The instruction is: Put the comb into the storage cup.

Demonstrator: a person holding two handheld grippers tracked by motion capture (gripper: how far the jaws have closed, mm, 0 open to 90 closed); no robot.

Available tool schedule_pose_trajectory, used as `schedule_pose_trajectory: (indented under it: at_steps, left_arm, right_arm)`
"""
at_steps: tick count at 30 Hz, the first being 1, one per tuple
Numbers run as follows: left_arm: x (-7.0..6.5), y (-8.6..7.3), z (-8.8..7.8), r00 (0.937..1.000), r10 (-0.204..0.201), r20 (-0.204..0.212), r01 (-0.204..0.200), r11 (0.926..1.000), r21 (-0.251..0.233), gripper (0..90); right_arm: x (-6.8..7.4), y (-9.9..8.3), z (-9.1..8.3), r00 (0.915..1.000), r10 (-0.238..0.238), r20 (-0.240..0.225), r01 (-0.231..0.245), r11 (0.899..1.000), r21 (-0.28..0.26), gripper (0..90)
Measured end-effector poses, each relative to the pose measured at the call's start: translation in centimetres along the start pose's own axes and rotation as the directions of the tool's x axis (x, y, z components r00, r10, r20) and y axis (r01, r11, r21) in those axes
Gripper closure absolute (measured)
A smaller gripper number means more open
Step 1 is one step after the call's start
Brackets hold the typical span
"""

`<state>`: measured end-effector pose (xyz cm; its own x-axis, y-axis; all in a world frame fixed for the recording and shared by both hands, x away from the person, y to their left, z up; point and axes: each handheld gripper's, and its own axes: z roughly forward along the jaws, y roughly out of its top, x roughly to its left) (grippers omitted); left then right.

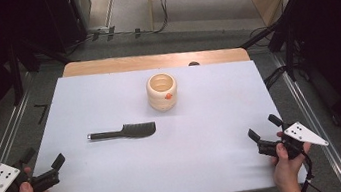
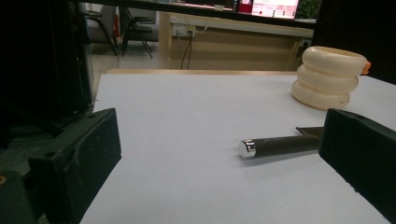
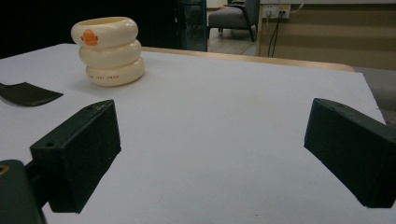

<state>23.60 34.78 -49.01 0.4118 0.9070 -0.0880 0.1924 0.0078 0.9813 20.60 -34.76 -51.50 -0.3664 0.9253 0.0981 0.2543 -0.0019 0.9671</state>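
Comb (image 1: 128,131), dark with a chrome-capped handle, lies flat mid-table on the white sheet (image 1: 206,146), near a cream ringed cup (image 1: 162,91). High view: left gripper (image 1: 44,166) and right gripper (image 1: 263,131) at the near corners, both spread wide, empty; wooden table edge (image 1: 153,60), grey floor beyond. Left gripper view: comb handle (image 2: 275,145) ahead, cup (image 2: 329,77) behind; desk, cables, chair in room. Right gripper view: cup (image 3: 108,50) far left, comb tip (image 3: 28,94) beside it.

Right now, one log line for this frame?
left tool: open, empty | right tool: open, empty | comb: flat on table, untouched | cup: upright behind comb
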Motion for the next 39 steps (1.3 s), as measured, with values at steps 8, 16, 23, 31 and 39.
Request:
schedule_pose_trajectory:
  at_steps: [8,16,23,31,39]
  left_arm:
    - [-1.7,0.5,1.0,0.9934,0.025,0.112,-0.033,0.9972,0.067,0.0]
    - [-3.9,2.5,2.4,0.9719,0.061,0.227,-0.092,0.9880,0.125,0.0]
    - [-5.0,4.1,4.1,0.9475,0.084,0.309,-0.152,0.9672,0.203,0.0]
    - [-5.4,6.4,6.0,0.9263,0.123,0.356,-0.222,0.9416,0.253,0.0]
    - [-5.2,8.8,8.3,0.8995,0.152,0.410,-0.289,0.9097,0.298,0.0]
  right_arm:
    - [-0.1,-0.1,0.3,0.9995,0.023,-0.022,-0.024,1.000,-0.004,2.1]
    - [0.0,-0.1,0.4,0.9996,0.017,-0.023,-0.017,1.000,0.002,2.2]
    - [0.0,-0.2,0.4,0.9994,0.011,-0.033,-0.011,1.000,0.000,2.2]
    - [0.1,-0.2,0.5,0.9994,0.005,-0.033,-0.005,1.000,0.008,2.2]
    - [0.0,-0.1,0.5,0.9994,0.003,-0.035,-0.003,1.000,0.014,2.2]
